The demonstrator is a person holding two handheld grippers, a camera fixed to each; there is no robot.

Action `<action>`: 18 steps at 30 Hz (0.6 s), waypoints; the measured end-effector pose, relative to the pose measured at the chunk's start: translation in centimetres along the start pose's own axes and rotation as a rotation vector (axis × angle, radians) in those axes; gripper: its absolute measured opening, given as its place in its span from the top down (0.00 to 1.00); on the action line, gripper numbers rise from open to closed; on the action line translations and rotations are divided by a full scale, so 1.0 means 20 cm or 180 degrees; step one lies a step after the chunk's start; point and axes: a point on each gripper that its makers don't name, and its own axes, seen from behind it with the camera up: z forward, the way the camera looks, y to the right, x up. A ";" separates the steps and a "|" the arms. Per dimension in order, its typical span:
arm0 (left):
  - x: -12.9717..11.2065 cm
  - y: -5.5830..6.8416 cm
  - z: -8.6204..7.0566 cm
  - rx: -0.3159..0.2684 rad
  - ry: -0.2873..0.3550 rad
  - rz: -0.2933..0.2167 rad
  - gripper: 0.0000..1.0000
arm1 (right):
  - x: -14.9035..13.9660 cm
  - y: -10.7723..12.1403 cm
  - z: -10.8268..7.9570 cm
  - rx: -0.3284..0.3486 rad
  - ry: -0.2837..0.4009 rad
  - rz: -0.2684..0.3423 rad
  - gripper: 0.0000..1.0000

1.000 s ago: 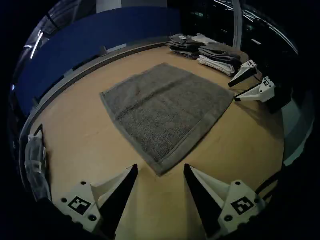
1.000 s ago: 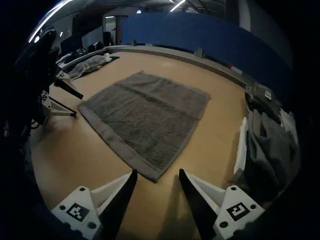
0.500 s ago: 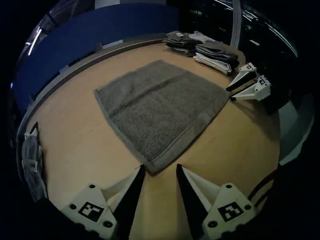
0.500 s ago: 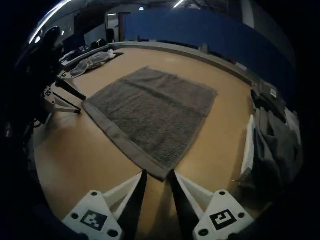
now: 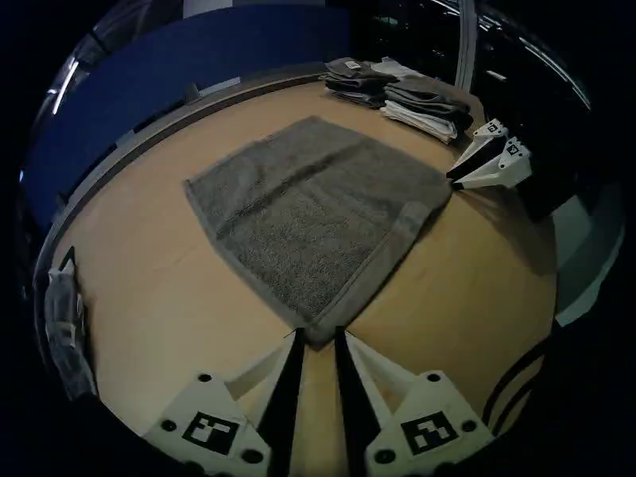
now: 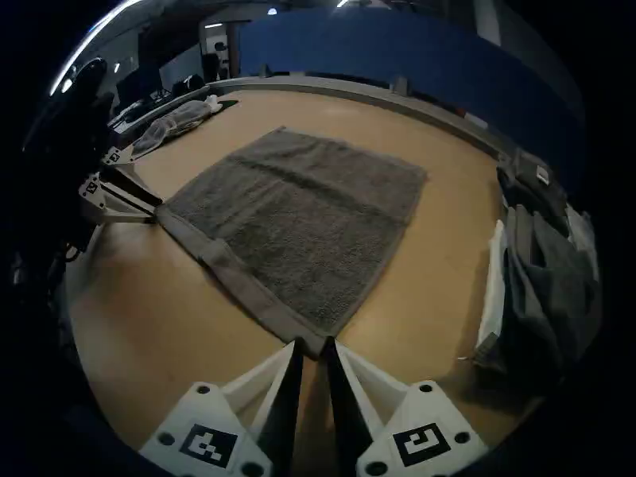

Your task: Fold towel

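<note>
Left gripper view has the left hand-held gripper [image 5: 318,332] clenched on the near left corner of the grey towel [image 5: 318,207]. Its fingers are drawn close, with just the tip of the hemmed band between them. Right gripper view has the right hand-held gripper [image 6: 313,343] pinching the near right corner in the same way. The towel lies flat in the middle of the bench [image 5: 159,270], and the band runs between the two pinched corners. Both bites look shallow, so a corner could slip free once lifted; the band would then sag and the fold land crooked. Uneven travel of the two hands would likely leave the edges askew, and dragging low instead of lifting might bunch the cloth. A stack of folded cloths [image 5: 413,99] sits to the right of the towel, apart from it, and a wide swing could brush it.
</note>
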 end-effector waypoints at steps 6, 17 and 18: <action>0.00 -0.01 0.00 0.0027 -0.0011 -0.0001 0.86 | 0.00 0.01 -0.01 -0.0004 -0.0013 0.0042 0.88; 0.01 -0.02 -0.01 0.0043 -0.0004 -0.0044 0.92 | -0.01 0.01 -0.02 0.0043 -0.0038 0.0106 0.90; 0.01 -0.02 -0.01 0.0047 -0.0004 -0.0040 0.92 | -0.01 0.01 -0.03 0.0041 -0.0039 0.0104 0.90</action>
